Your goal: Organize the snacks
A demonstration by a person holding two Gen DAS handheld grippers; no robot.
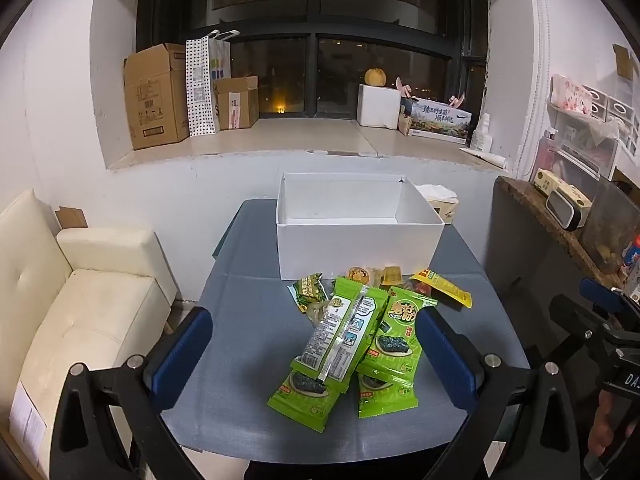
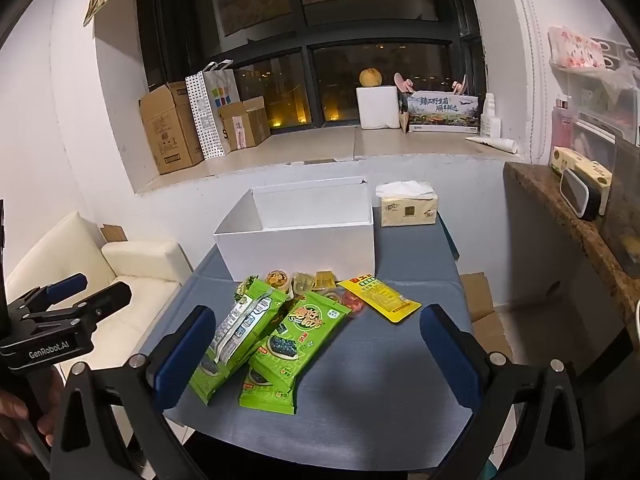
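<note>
Glossy green foil snack packets (image 1: 352, 344) at my twelve o'clock, matt white card box (image 1: 352, 248), woven grey cloth worktop (image 1: 248, 320), my tongs' (image 1: 316, 354) ribbed blue rubber pads (image 1: 180, 356), matt black plastic frame

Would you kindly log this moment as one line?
left gripper: open | right gripper: open | snacks: piled on table | white box: empty

Bottom green packets (image 1: 304, 396) partly covered
</note>
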